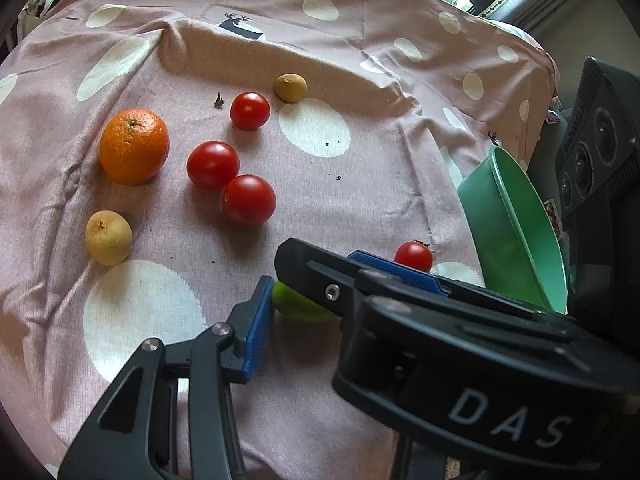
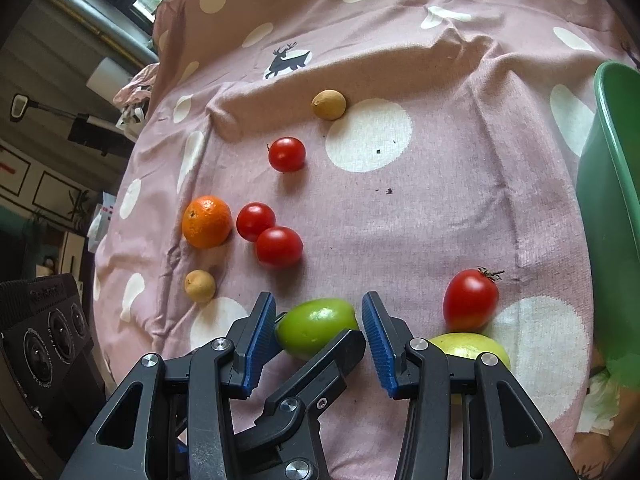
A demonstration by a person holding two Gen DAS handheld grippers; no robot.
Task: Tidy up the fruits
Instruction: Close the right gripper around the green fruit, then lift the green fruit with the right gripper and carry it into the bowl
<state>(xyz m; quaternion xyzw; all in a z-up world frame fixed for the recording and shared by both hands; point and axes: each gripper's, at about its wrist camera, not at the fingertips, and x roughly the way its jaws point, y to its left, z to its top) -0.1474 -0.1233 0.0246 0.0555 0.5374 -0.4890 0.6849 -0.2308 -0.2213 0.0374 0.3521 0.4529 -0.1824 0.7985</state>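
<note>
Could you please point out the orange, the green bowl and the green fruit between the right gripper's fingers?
orange [image 2: 207, 222], right wrist view, middle of its peel.
green bowl [image 1: 516, 236], left wrist view, inner wall.
green fruit [image 2: 316, 326], right wrist view, top of its skin.

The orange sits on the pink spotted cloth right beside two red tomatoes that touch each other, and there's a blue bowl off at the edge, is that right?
Nearly. The bowl is green, not blue, as the left wrist view shows. The rest holds: the orange lies on the pink spotted cloth beside two touching red tomatoes.
</note>
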